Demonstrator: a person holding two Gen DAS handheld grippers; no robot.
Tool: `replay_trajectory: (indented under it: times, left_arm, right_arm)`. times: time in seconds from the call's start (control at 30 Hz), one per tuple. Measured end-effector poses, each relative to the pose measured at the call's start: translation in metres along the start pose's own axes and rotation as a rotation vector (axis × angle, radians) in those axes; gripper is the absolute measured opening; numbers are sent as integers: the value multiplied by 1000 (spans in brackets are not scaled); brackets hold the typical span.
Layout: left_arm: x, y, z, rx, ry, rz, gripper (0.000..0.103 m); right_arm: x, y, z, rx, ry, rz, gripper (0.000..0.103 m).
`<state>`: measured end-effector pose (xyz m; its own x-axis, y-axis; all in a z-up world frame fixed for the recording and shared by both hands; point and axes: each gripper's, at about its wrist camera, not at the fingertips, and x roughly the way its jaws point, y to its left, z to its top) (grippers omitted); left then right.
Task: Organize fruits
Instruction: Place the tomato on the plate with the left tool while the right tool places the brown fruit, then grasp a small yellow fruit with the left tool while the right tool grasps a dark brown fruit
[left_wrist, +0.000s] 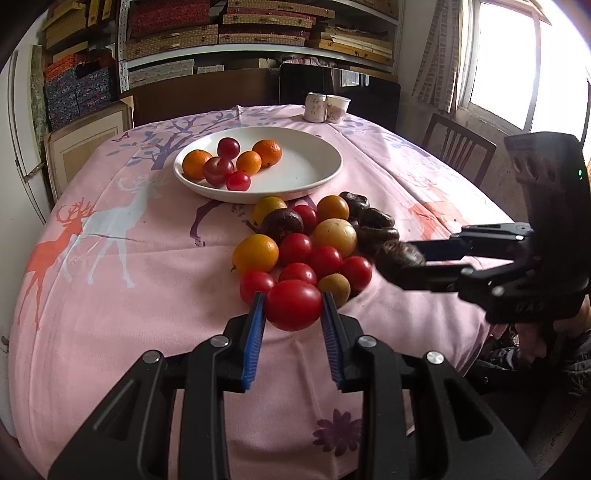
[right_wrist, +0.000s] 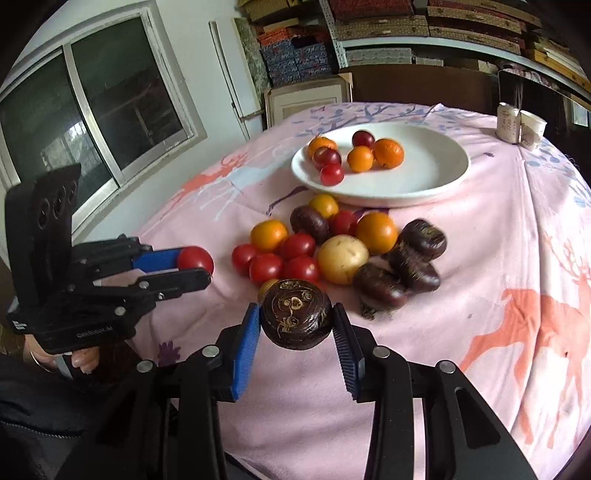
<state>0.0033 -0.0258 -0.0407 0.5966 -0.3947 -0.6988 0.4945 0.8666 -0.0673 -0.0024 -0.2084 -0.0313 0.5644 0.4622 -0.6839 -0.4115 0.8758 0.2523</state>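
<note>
My left gripper (left_wrist: 293, 306) is shut on a red tomato (left_wrist: 294, 304), held just above the near edge of the fruit pile; it also shows in the right wrist view (right_wrist: 195, 266). My right gripper (right_wrist: 295, 319) is shut on a dark brown water chestnut (right_wrist: 296, 313), also seen in the left wrist view (left_wrist: 400, 258) at the pile's right side. The pile (left_wrist: 314, 240) of red tomatoes, orange fruits, a yellow one and dark chestnuts lies on the pink cloth. A white plate (left_wrist: 314, 166) behind it holds three oranges and three red plums.
The round table has a pink deer-print cloth (left_wrist: 129, 277). A can and a paper cup (left_wrist: 327, 107) stand at the far edge. A wooden chair (left_wrist: 458, 147) is at the right, shelves of boxes behind.
</note>
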Motion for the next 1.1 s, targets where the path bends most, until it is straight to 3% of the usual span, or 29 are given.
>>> replay_trajectory:
  times: [0.17,0.33,0.57,0.63,0.67,0.7,0.73,0.9,1.1]
  left_arm:
    - [21,-2,38,17,-17,-31,29]
    - [64,-4,89,26,-12,-40,29]
    - [136,7,133,8,71,8,30]
    - [147,12,137,-17,97,6,39]
    - [147,14,138,-32,94,14,42]
    - [144,17,139,-44,80,12,54]
    - [138,18,138,-53,59,9,61]
    - [90,16,116,-17,15,-7,62]
    - [39,-7,52,63,43,-56,62]
  right_arm:
    - [-10,-44,40,81,-49,-51,40]
    - [7,-86,88,149,-67,-84,40]
    - [54,-119,127,192,-17,-113,41]
    - [59,-123,130,209,-24,-100,47]
    - [58,-123,130,216,-35,-97,52]
    - [53,-122,128,217,-57,-99,58]
    - [48,-119,126,210,-71,-103,58]
    - [18,-104,98,170,-93,-109,58]
    - [-10,-93,45,167,-88,-101,58]
